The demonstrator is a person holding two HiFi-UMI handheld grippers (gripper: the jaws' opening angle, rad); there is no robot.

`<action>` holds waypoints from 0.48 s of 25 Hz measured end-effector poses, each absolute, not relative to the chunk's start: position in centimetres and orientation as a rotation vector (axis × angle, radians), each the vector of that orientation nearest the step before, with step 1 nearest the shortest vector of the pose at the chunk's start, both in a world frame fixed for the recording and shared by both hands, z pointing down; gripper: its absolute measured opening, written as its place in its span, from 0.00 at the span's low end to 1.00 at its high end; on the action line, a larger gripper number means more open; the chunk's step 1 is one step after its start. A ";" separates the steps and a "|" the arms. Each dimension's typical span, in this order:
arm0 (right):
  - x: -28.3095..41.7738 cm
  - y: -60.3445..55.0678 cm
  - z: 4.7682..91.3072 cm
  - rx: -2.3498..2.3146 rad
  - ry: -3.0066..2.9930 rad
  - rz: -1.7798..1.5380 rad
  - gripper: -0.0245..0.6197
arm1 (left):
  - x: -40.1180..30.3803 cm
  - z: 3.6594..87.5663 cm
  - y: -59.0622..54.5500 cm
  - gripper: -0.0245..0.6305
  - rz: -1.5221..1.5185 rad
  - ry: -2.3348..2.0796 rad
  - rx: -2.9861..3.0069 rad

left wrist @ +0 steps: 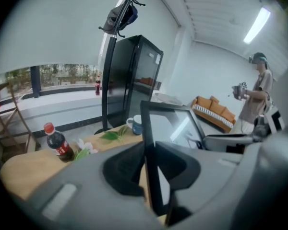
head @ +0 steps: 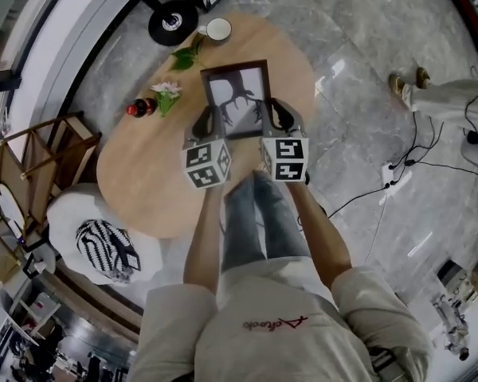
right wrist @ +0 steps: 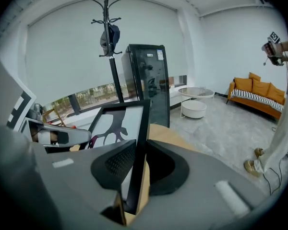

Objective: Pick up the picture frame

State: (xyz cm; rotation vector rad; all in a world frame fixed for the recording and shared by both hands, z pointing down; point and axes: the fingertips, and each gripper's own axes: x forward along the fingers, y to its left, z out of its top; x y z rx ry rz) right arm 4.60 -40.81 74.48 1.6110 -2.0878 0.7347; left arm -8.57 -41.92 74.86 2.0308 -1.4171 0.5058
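Left hand-held gripper (head: 205, 122): clamped on the left edge of the picture frame (head: 237, 94).
Picture frame: upper middle, looks clear of the surface (head: 143, 189) to me.
Right hand-held gripper (head: 280, 116): pinching the right edge.
Remaining: I'd say nothing, pickup's done.

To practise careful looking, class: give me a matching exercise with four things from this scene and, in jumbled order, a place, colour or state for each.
Things:
1. picture frame
2. cola bottle
3. mug
4. flower

Descriptions:
a. has a red cap
b. clamped at its sides by the left gripper and the right gripper
c. stands at the far edge of the table
d. white petals, lying beside the cola bottle

Pairs: 1-b, 2-a, 3-c, 4-d
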 end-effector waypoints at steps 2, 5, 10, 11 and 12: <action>4.5 -41.0 72.2 1.620 -2.098 0.700 0.15 | -8.7 72.4 -42.2 0.14 0.483 -1.432 2.041; 4.3 -41.2 68.6 1.639 -2.121 0.672 0.15 | -8.9 68.9 -42.4 0.14 0.450 -1.453 2.065; 4.3 -40.5 63.0 1.671 -2.146 0.638 0.15 | -8.8 63.6 -41.7 0.14 0.411 -1.473 2.101; 4.4 -40.4 62.0 1.678 -2.151 0.629 0.15 | -8.7 62.6 -41.6 0.14 0.404 -1.476 2.109; 4.4 -40.4 61.1 1.685 -2.156 0.620 0.15 | -8.7 61.6 -41.6 0.14 0.398 -1.480 2.117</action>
